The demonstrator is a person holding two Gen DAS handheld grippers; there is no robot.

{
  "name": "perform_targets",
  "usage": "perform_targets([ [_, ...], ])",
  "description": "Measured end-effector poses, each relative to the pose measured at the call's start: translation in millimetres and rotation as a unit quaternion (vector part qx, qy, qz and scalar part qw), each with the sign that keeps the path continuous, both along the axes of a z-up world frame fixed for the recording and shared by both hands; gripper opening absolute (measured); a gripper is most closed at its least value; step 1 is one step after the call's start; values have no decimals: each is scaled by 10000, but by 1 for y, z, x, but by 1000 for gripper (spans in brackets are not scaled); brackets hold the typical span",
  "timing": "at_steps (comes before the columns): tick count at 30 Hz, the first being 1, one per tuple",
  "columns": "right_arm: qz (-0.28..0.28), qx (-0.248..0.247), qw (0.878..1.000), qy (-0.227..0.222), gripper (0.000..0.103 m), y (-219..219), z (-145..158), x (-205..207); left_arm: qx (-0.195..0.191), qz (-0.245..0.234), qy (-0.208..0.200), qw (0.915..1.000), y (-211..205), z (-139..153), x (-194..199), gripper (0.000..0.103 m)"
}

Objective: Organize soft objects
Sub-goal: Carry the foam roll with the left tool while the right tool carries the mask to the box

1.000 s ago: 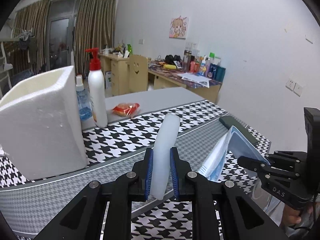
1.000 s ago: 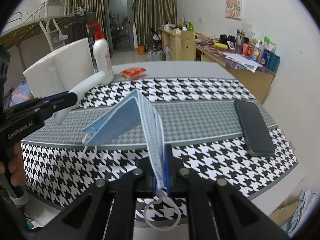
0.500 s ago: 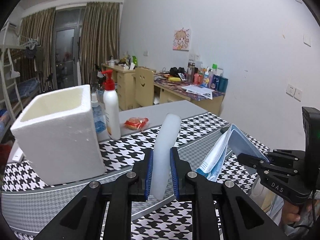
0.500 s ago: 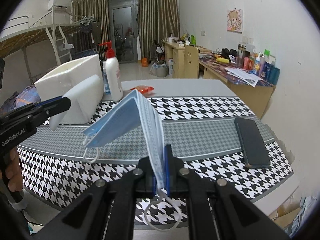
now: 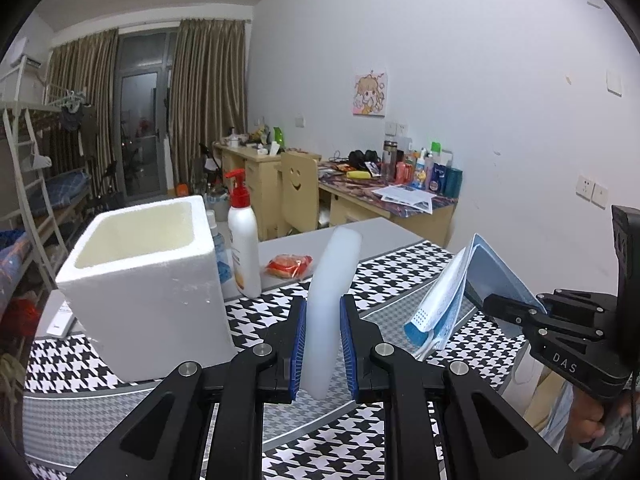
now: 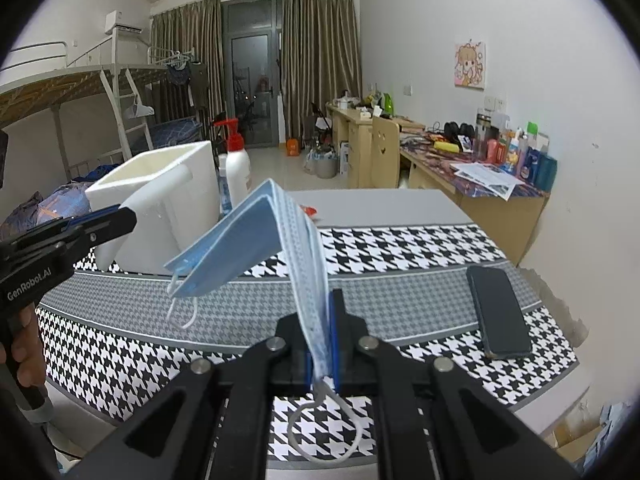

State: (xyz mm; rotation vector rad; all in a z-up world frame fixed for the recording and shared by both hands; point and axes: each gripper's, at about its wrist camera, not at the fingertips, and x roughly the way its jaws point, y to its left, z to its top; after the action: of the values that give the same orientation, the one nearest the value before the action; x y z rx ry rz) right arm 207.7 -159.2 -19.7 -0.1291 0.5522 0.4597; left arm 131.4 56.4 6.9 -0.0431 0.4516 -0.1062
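My left gripper (image 5: 323,344) is shut on a white foam strip (image 5: 332,304) that stands up between its blue pads, above the houndstooth table. The white foam box (image 5: 148,284) stands open-topped ahead and to the left of it. My right gripper (image 6: 322,356) is shut on a stack of blue face masks (image 6: 256,240) that folds over to the left, ear loops hanging. In the left wrist view the masks (image 5: 452,292) and right gripper (image 5: 520,312) are at the right. In the right wrist view the left gripper (image 6: 100,224) holds the strip (image 6: 148,208) in front of the box (image 6: 168,196).
A white pump bottle with a red top (image 5: 243,240) and a small blue bottle (image 5: 218,248) stand beside the box. A red snack packet (image 5: 288,265) lies behind. A black phone (image 6: 498,312) lies at the table's right edge. Desks and a bunk bed stand beyond.
Both grippers have risen with their loads; the box's open top has come into view in the left wrist view. Both grips are unchanged.
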Motion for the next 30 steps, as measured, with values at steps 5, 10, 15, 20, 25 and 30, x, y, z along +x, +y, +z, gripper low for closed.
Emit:
perform_targets([
  [5, 65, 47, 9999, -119, 10, 4, 9, -1, 24, 86, -102, 9999, 5, 7, -8, 18],
  [10, 129, 117, 9996, -233, 10, 8, 17, 0, 91, 198, -186, 9996, 13, 16, -12, 18],
  [15, 210, 164, 9991, -331, 10, 15, 24, 2, 133, 283, -233, 9992, 19, 22, -11, 18],
  [20, 277, 190, 9987, -391, 10, 22, 29, 6, 175, 362, -277, 9988, 30, 27, -12, 18],
  [25, 328, 215, 9983, -441, 10, 28, 33, 12, 202, 424, -315, 9984, 35, 31, -12, 18],
  [30, 396, 224, 9979, -466, 10, 38, 36, 20, 257, 531, -319, 9977, 39, 36, -7, 18],
])
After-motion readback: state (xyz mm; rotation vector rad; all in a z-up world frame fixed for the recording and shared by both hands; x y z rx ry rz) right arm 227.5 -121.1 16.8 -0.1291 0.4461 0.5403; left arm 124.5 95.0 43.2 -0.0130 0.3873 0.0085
